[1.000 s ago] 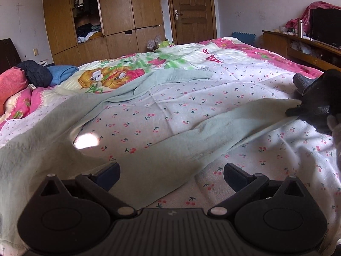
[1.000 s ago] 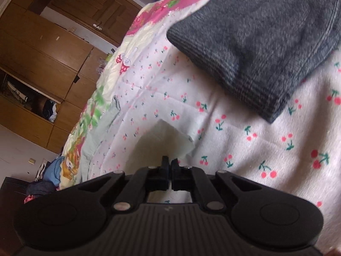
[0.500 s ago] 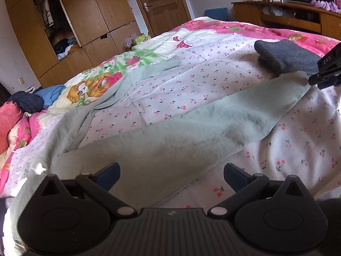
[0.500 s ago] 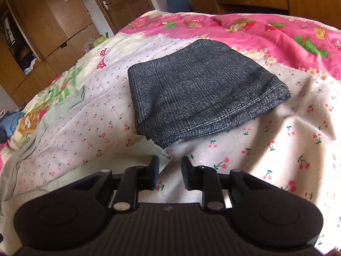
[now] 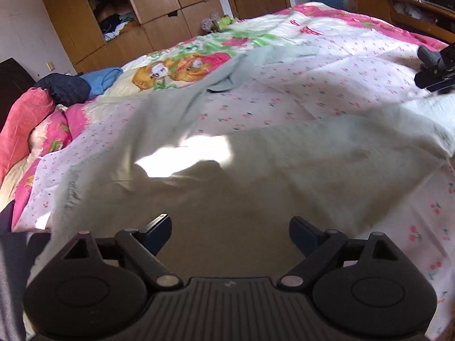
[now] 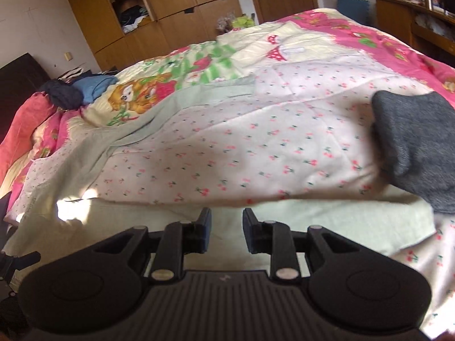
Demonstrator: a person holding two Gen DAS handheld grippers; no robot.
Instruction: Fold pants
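Note:
Pale green pants (image 5: 270,176) lie spread on the bed, one leg running right across the near side, the other leg (image 5: 236,68) reaching toward the far side. My left gripper (image 5: 230,224) hovers wide open over the broad part of the pants, with nothing between its fingers. In the right wrist view the near leg (image 6: 312,221) lies flat, its hem end at the right. My right gripper (image 6: 226,218) is a little way open just above that leg and grips nothing. It also shows at the right edge of the left wrist view (image 5: 435,68).
A folded grey garment (image 6: 415,142) rests on the cherry-print bed cover (image 6: 256,142) just beyond the leg's hem. Dark and blue clothes (image 5: 85,85) and a pink pillow (image 5: 22,125) sit at the left. A wooden wardrobe (image 5: 142,5) stands behind the bed.
My right gripper opened and let go of the leg's hem, rolled back upright and pulled away from the grey garment. My left gripper shifted over the broad part of the pants.

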